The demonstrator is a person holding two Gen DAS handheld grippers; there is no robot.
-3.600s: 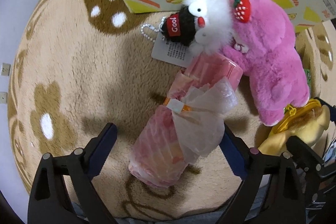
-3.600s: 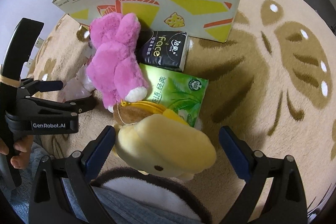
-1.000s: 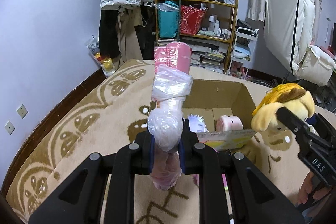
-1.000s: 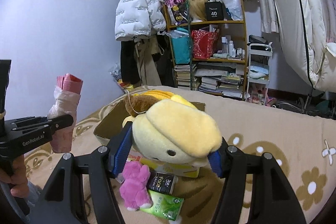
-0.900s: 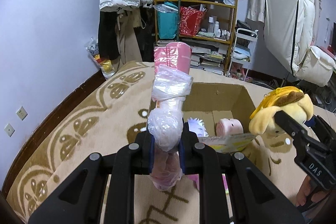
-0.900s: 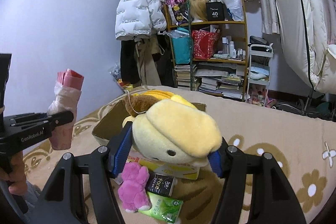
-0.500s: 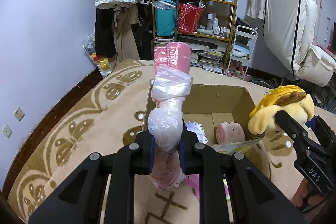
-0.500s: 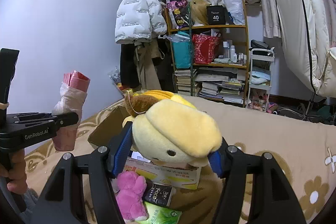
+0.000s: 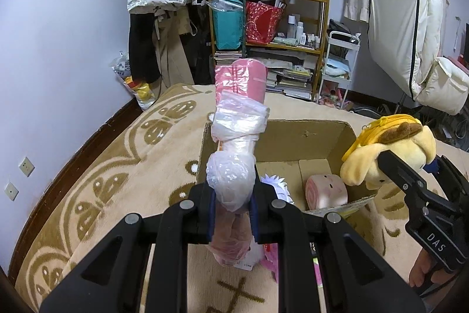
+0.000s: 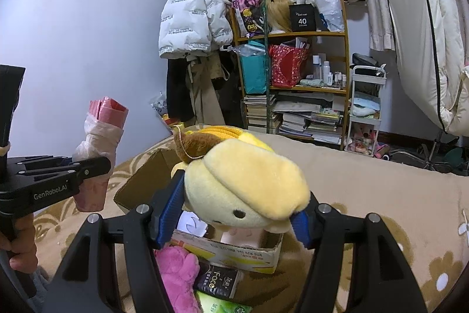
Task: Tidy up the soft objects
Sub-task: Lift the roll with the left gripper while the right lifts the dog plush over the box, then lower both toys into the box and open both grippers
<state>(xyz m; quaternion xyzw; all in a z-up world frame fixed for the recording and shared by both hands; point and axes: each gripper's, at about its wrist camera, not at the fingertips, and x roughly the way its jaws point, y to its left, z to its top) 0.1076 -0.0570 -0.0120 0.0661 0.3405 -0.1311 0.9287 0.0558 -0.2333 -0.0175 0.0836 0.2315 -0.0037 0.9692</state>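
My left gripper (image 9: 231, 216) is shut on a pink roll wrapped in clear plastic (image 9: 237, 137), which stands upright above the near left corner of an open cardboard box (image 9: 281, 137). The roll (image 10: 99, 137) and the left gripper (image 10: 88, 166) also show at the left of the right wrist view. My right gripper (image 10: 234, 213) is shut on a yellow plush dog (image 10: 246, 184), held over the box (image 10: 243, 251). That plush (image 9: 387, 154) hangs at the box's right edge in the left wrist view. Inside the box lie a pink rolled plush (image 9: 325, 191) and a white frilly thing (image 9: 275, 185).
A pink plush (image 10: 176, 275), a black tissue pack (image 10: 218, 282) and a green tissue pack (image 10: 222, 307) lie on the beige patterned carpet (image 9: 117, 166) before the box. A cluttered shelf (image 9: 269, 28), a hanging white jacket and a rolling cart stand at the back wall.
Both grippers have moved forward with their loads toward the box, which now sits closer and lower in both views. Neither grip has changed.
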